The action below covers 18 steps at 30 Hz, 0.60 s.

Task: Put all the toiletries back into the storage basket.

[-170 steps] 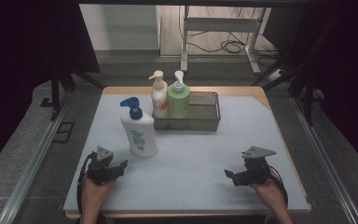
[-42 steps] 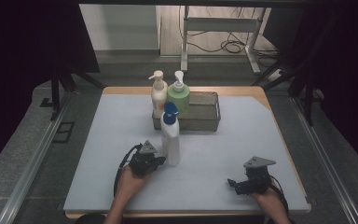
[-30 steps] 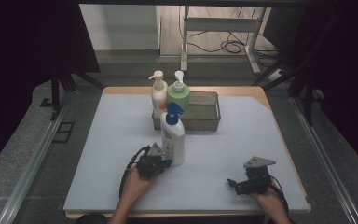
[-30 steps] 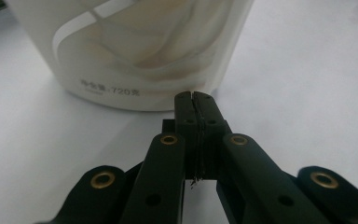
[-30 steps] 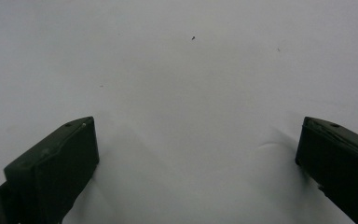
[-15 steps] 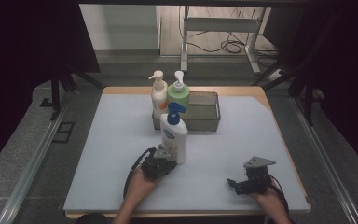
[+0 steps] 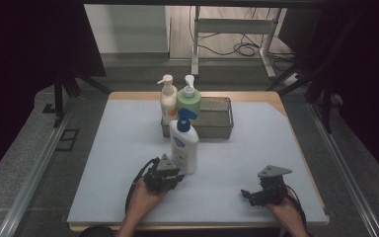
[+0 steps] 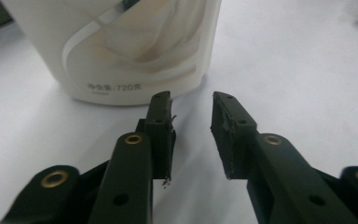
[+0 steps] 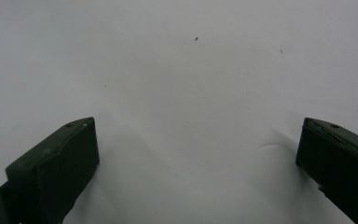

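Three pump bottles counted, two stood in one wire basket (image 7: pixel 217 129), one white blue-capped bottle (image 7: pixel 184 147) set upright on the table (image 7: pixel 108 163) before it, left tongs (image 8: pixel 192 108) just opened narrowly, nothing between, right tongs (image 9: pixel 196 140) spread wide, nothing held.

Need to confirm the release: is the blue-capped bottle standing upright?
Upright: the bottle stands on the mat, pump on top, clear of the left gripper.
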{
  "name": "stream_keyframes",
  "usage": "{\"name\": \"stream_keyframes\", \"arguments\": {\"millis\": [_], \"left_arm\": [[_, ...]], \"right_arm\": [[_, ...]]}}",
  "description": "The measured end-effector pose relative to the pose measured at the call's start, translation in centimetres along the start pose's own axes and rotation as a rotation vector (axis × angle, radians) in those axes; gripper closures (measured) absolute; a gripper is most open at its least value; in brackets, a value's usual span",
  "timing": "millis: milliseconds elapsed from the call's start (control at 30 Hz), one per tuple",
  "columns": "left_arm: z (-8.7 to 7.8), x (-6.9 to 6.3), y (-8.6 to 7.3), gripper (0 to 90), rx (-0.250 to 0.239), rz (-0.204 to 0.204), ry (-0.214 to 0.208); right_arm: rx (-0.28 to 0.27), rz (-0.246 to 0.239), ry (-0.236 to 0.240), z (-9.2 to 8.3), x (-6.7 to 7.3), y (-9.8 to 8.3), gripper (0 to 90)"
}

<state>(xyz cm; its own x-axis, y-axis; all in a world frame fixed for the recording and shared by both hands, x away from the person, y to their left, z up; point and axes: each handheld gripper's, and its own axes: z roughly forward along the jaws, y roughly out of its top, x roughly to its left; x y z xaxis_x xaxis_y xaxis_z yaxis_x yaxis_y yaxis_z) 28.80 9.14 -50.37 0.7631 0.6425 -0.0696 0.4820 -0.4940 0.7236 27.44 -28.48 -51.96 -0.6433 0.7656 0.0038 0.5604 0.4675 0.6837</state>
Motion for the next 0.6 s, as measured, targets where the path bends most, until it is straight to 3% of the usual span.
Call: {"name": "stream_keyframes", "arguments": {"millis": [233,467,600], "left_arm": [[-0.7,-0.2,-0.9,58.0,0.012,0.010,0.047],[-1.4,-0.4,-1.7,49.3,0.011,-0.008,0.084],[-1.5,-0.5,-2.1,41.8,0.020,-0.014,0.107]], "right_arm": [[-0.026,-0.030,0.010,-0.3,0.5,0.5,0.0],[-0.024,-0.046,0.035,-0.3,1.0,1.0,0.0],[-0.050,-0.060,0.041,-0.5,1.4,1.4,0.0]]}}
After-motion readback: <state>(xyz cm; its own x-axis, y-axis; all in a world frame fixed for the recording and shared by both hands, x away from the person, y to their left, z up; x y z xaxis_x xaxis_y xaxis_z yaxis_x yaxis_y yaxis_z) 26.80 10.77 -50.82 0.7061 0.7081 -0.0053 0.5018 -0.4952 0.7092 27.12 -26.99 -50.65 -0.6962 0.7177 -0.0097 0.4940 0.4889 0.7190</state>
